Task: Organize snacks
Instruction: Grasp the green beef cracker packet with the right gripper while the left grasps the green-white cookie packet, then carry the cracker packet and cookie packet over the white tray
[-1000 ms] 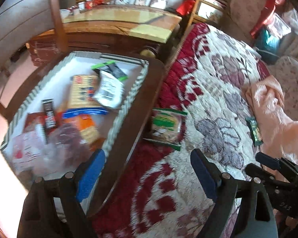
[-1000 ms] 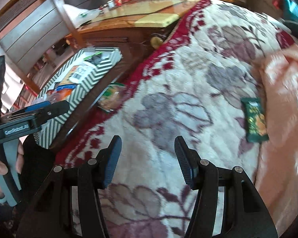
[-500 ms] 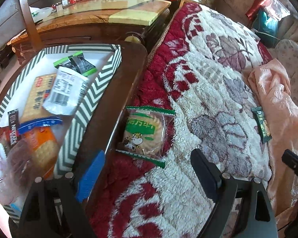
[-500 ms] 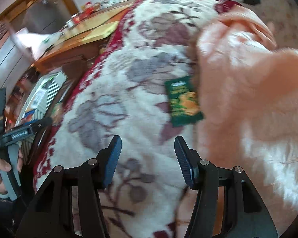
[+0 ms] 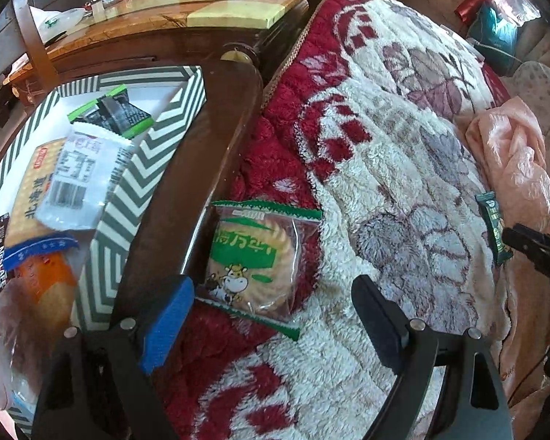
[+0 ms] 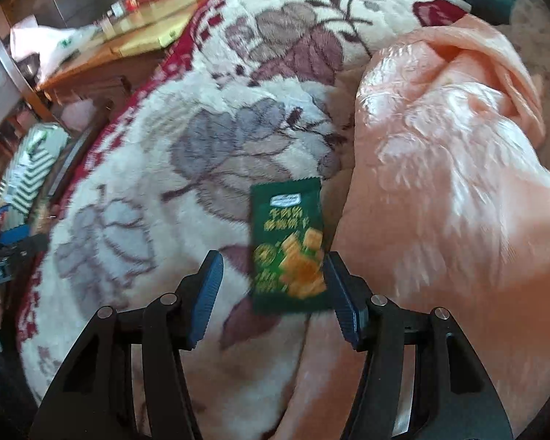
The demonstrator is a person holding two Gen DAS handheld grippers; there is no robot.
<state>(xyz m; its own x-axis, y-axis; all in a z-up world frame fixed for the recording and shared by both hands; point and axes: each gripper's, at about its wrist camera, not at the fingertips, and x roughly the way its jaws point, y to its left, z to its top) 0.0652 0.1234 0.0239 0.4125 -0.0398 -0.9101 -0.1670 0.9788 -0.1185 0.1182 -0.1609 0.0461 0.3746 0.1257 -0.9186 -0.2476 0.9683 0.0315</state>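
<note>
A clear cookie packet with green print (image 5: 255, 256) lies on the floral blanket (image 5: 385, 146) beside the wooden edge. My left gripper (image 5: 275, 319) is open, its jaws wide on either side of the packet's near end. A dark green snack packet (image 6: 288, 245) lies on the blanket next to a pink cloth (image 6: 440, 183); it also shows in the left wrist view (image 5: 493, 225). My right gripper (image 6: 271, 293) is open, with the packet's near end between its jaws. A chevron-striped box (image 5: 143, 168) at the left holds several snack packets.
The box stands on a dark wooden surface (image 5: 201, 146) beside the bed. A wooden table (image 5: 201, 11) with small items stands behind. The pink cloth (image 5: 513, 168) is bunched at the blanket's right. Bags (image 5: 502, 18) lie at the far right.
My left gripper has swung from the box toward the cookie packet and come closer. My right gripper has moved right and down onto the green packet, which now lies between its jaws.
</note>
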